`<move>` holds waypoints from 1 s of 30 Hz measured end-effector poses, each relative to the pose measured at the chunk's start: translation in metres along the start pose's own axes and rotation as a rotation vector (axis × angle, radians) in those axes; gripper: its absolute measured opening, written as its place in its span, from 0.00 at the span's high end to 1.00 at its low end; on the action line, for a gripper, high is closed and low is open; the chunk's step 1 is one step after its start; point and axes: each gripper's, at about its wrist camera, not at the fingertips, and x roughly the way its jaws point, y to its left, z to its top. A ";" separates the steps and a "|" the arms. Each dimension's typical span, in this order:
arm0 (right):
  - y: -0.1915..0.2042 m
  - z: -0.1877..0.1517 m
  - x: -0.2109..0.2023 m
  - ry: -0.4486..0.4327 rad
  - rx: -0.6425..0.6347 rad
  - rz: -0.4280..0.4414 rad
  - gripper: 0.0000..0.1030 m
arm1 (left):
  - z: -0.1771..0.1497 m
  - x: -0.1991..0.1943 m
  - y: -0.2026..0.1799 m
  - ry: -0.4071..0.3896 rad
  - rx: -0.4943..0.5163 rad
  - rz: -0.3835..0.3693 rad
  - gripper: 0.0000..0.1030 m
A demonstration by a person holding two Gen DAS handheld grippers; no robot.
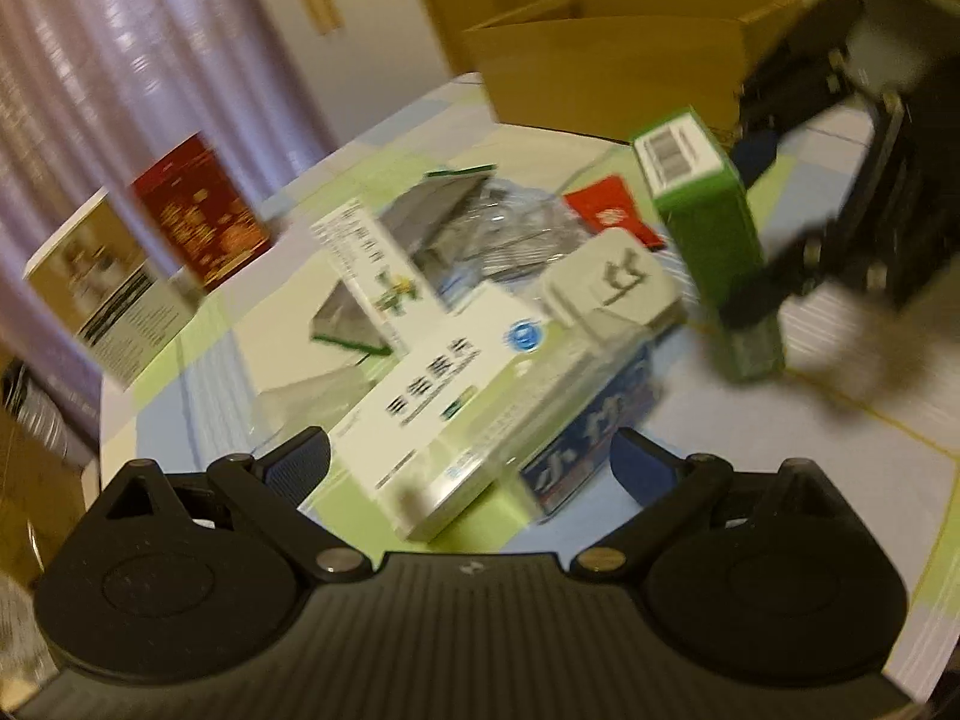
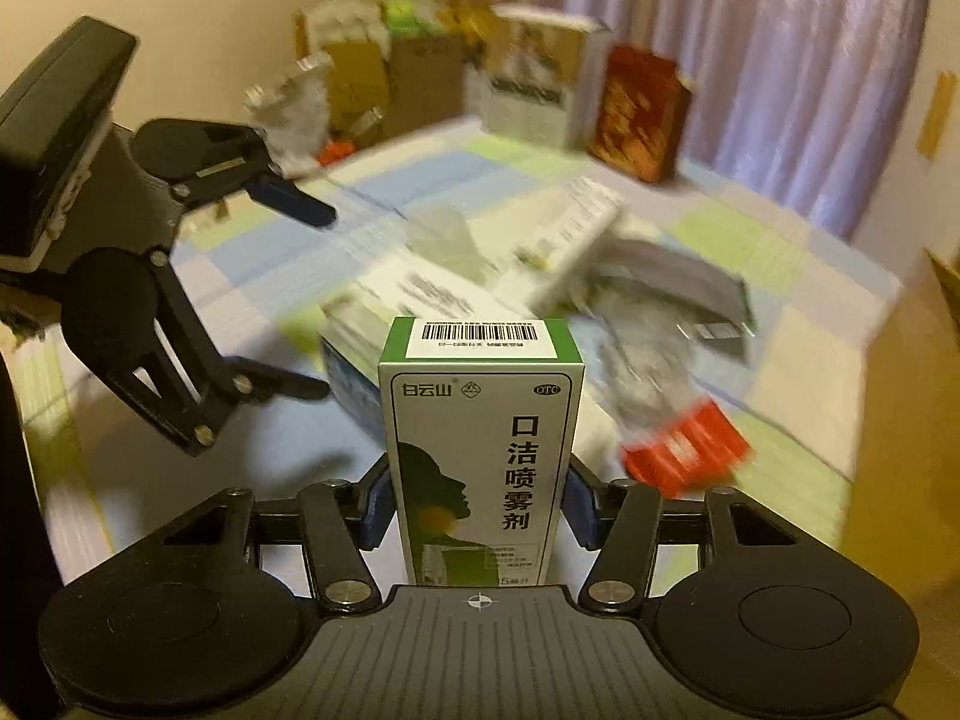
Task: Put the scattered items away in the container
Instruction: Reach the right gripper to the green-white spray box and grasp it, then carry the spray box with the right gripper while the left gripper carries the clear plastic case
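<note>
While the right gripper [image 2: 477,501] is clamped on a green and white carton [image 2: 480,450], its blue pads [image 2: 579,504] press flat on the two narrow sides of the lower half, so the printed front faces the camera and the barcoded end points away from it. The carton stands upright in the grip, lifted clear of the heap on the checked worktop [image 2: 420,192]. It looks like thin card with something small inside (a spray bottle, going by the print), so it should be light and fairly stiff but easy to dent; a moderate squeeze across the narrow sides, as here, seems the sound hold, and the glossy card could slip if the grip slackens.

Ahead of the left gripper [image 1: 474,468], whose jaws stand wide apart and hold nothing, lies the rest of the clutter: a long white box [image 1: 438,414] just in front of its fingers resting on a blue box [image 1: 594,450], a small pale box [image 1: 618,282] beyond, crinkled clear blister packaging [image 1: 516,228] and a red packet [image 1: 612,210] farther off. The cardboard container [image 1: 600,78] sits at the far edge, open at the top, beyond the held carton as the left camera sees it. Both views are blurred by motion, so finer details of the heap cannot be told.
</note>
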 end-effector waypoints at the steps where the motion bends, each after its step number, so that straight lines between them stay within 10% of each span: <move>1: -0.006 -0.001 -0.004 0.022 0.021 -0.014 0.43 | 0.002 0.002 -0.002 0.001 0.014 -0.012 0.07; 18: -0.036 -0.014 -0.002 0.074 0.115 -0.044 0.43 | 0.016 0.011 -0.026 0.135 0.000 -0.209 0.51; 30: -0.031 -0.010 0.015 0.051 0.119 -0.049 0.43 | 0.021 0.022 -0.021 0.175 -0.131 -0.158 0.67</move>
